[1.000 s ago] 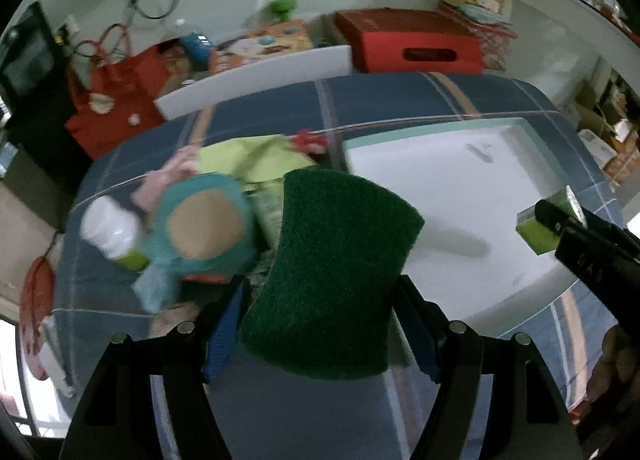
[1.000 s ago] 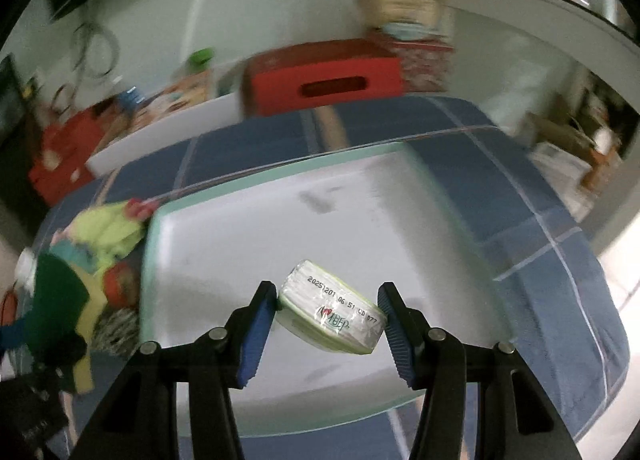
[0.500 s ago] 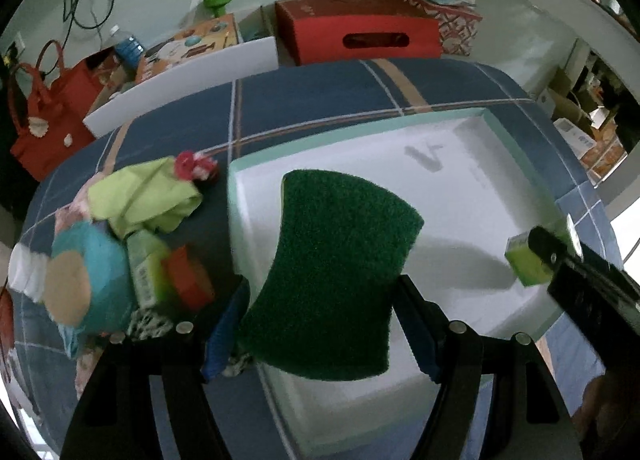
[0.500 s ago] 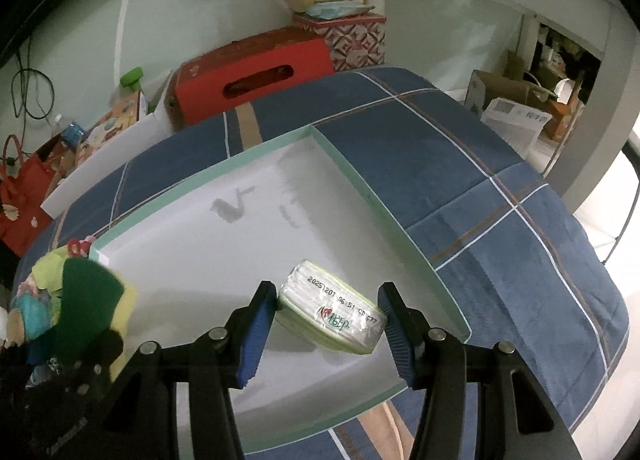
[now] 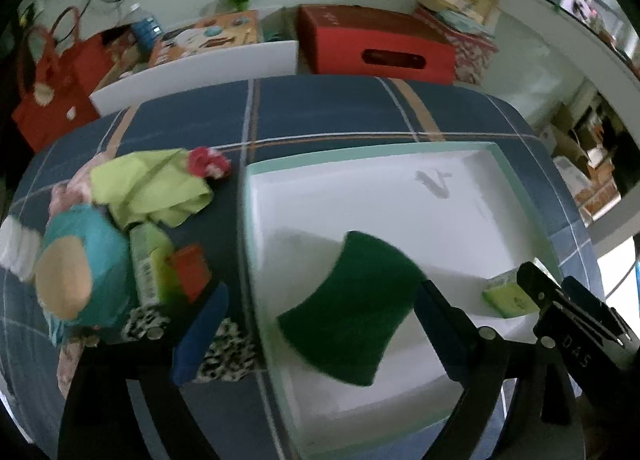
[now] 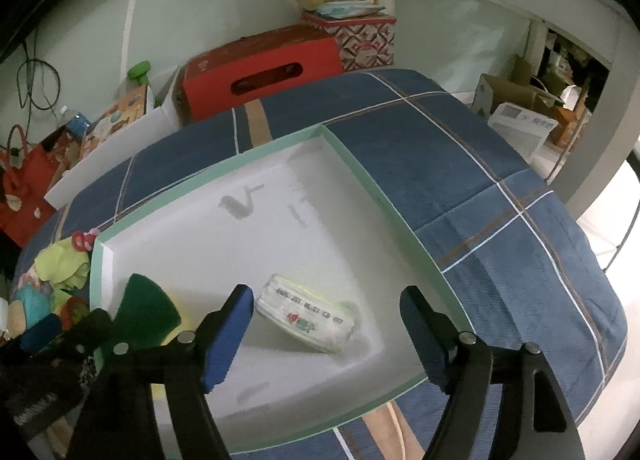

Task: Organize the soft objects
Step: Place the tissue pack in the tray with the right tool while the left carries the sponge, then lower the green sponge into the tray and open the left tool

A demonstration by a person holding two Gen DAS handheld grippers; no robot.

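Sponge (image 5: 352,310) and tissue pack (image 6: 306,318) both lie loose in the white tray (image 6: 360,180). Both tongs, left (image 5: 320,334) and right (image 6: 326,334), just opened wide, nothing gripped. Risk (my guess): lifting out carelessly clips the sponge's edge and drags it back out.

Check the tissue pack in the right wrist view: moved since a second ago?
Yes. The tissue pack has dropped out of the right gripper, whose jaws have just been opening, and now lies on the white tray floor.
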